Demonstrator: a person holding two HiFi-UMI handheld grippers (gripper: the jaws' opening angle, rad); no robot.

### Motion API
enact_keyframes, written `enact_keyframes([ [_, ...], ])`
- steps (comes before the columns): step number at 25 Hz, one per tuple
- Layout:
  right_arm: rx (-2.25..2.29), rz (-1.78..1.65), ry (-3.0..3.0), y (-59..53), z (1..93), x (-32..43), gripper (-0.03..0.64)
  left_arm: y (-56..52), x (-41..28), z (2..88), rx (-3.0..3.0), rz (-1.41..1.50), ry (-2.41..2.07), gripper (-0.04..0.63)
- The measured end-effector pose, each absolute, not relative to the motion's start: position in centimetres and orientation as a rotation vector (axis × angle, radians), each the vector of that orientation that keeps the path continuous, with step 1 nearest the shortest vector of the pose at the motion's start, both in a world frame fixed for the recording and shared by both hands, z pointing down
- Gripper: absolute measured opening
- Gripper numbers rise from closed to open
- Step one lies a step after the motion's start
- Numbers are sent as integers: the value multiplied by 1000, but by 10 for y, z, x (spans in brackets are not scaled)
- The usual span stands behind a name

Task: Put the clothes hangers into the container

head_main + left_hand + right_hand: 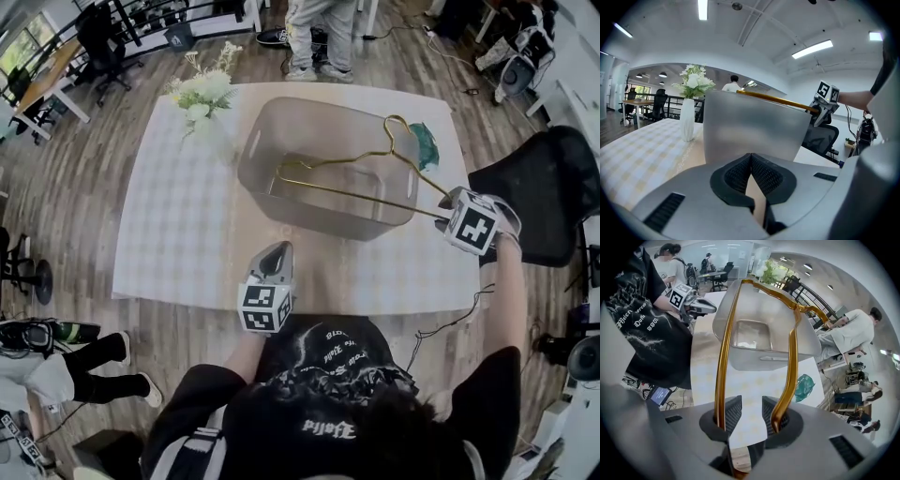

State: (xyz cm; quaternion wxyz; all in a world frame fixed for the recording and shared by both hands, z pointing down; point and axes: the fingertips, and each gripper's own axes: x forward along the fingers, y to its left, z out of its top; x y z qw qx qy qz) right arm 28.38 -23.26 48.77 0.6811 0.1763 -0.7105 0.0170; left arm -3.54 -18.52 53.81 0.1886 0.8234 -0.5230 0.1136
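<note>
The thin gold hanger (723,352) looks light, stiff and slippery, so it may swing, and its narrow end is a good place to hold it. It lies in the air across the top of the container (274,199), not yet inside. The right gripper (751,405) carries it with jaws partly apart, one wire outside each jaw, while the left gripper (751,158), just in front of the container, has its jaws closed on nothing.
</note>
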Motion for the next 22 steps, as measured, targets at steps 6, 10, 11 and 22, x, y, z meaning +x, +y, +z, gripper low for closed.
enact_keyframes([
  [6, 285, -70, -1499, -262, 475, 277, 144, -186, -42, 542, 2301, 321, -1485, 20],
  [10, 229, -155, -1390, -286, 463, 272, 144, -187, -46, 542, 2286, 314, -1504, 20],
  [11, 214, -178, -1360, -292, 458, 271, 144, -187, -46, 542, 2282, 313, -1508, 20],
  [22, 132, -348, -1210, -351, 443, 241, 144, -192, -58, 539, 2248, 296, -1567, 20],
])
